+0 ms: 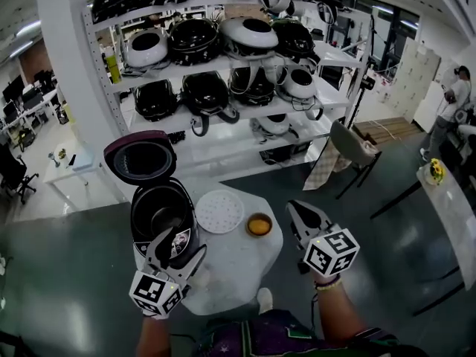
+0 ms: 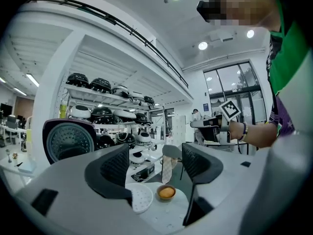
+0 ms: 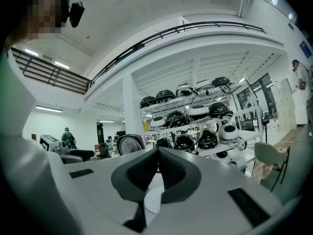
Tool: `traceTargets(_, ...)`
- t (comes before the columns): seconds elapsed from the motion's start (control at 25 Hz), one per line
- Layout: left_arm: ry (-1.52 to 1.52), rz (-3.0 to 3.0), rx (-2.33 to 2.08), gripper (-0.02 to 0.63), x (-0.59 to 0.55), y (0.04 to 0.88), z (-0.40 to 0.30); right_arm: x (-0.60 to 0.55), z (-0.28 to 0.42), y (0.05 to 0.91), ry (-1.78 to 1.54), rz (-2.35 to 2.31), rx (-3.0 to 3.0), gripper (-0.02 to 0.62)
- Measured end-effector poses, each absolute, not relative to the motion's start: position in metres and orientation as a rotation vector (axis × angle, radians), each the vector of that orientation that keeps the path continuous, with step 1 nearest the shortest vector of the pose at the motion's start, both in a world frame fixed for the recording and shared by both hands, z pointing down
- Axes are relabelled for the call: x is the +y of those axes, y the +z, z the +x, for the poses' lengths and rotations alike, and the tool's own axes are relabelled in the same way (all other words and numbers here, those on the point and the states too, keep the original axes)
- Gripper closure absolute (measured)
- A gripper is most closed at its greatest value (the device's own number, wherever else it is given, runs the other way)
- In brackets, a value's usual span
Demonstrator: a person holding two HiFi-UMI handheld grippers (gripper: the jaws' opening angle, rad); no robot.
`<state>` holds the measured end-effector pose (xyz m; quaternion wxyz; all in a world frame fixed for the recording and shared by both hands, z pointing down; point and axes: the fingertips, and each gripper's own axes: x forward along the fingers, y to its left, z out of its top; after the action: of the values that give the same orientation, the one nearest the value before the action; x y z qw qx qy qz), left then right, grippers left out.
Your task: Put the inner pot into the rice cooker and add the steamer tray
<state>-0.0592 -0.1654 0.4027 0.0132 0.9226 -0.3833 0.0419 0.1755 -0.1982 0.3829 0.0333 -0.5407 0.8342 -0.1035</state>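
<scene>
The pot (image 1: 159, 216) seems seated in the open cooker (image 1: 140, 158), so the left gripper (image 1: 178, 245) gapes empty, the right gripper (image 1: 296, 208) is clenched on nothing, and the tray (image 1: 219, 211) waits alongside.

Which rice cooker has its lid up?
The cooker on the table, beside the white tray. Its lid stands up and you see inside; the others sit on the shelves.

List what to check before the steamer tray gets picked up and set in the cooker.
1. Lid of the rice cooker raised: ok.
2. Inner pot in the cooker: a dark pot shows inside, ok.
3. Steamer tray flat on the table, apart from the small bowl: ok.
4. Left gripper open, nothing between its jaws: ok.
5. Right gripper ready to grasp: jaws shut, not ok.
</scene>
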Motion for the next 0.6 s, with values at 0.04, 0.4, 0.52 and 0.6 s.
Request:
traceTargets(0.04, 0.148, 2.881, -1.183, 0.267, -0.168, 0.406, -0.053, -0.199, 0.179, 0.384, -0.322, -1.659, 2.564, 0.589)
traceTargets(0.4, 0.368, 2.907, -1.101, 0.268, -0.196, 0.456, 0.003, -0.207, 0.208, 0.41, -0.389, -1.6, 2.539, 0.589)
traceTargets(0.52, 0.448, 2.909, -1.103, 0.268, -0.207, 0.471, 0.019, -0.21, 0.21, 0.417, -0.41, -1.555, 2.558, 0.589)
traceTargets(0.6, 0.49, 2.918, -1.102, 0.268, -0.212, 0.479, 0.028, -0.211, 0.205, 0.423, -0.421, -1.522, 2.584, 0.589)
